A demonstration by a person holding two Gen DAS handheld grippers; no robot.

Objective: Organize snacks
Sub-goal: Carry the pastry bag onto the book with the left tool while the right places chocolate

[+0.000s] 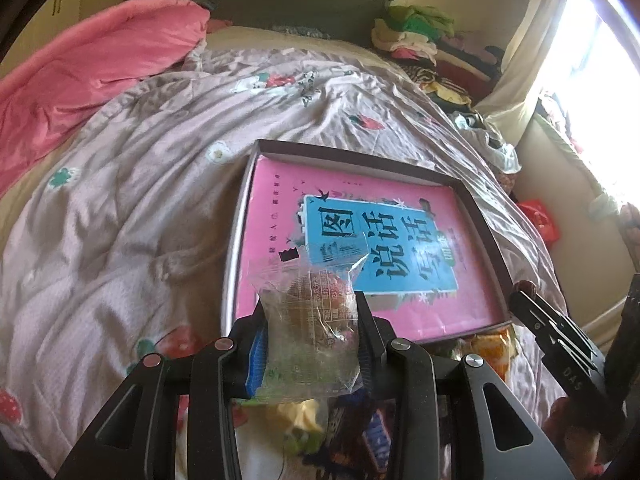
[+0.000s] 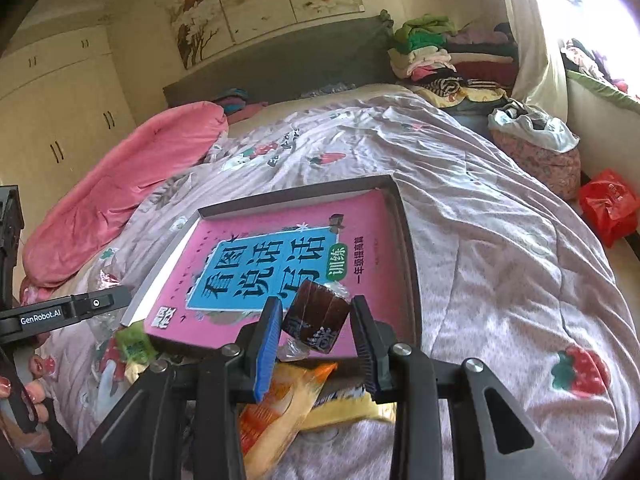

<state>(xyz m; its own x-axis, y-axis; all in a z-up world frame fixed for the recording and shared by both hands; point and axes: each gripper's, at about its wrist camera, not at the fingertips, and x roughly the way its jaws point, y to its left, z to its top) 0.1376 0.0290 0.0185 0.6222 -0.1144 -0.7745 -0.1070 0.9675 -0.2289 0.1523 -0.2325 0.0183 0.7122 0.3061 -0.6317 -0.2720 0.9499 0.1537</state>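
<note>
Right now your clear-wrapped pastry [image 1: 310, 320] sits pinched between the fingers of your left gripper [image 1: 310, 334], the jaws narrowed onto its wrapper, above the near edge of the shallow box [image 1: 360, 158]. Your right gripper [image 2: 316, 320] has its fingers closed on a dark brown wrapped sweet [image 2: 316, 316], above the pink book [image 2: 372, 216] lying in that box. More snacks [image 2: 280, 404] lie on the quilt [image 2: 500, 240] below both grippers.
</note>
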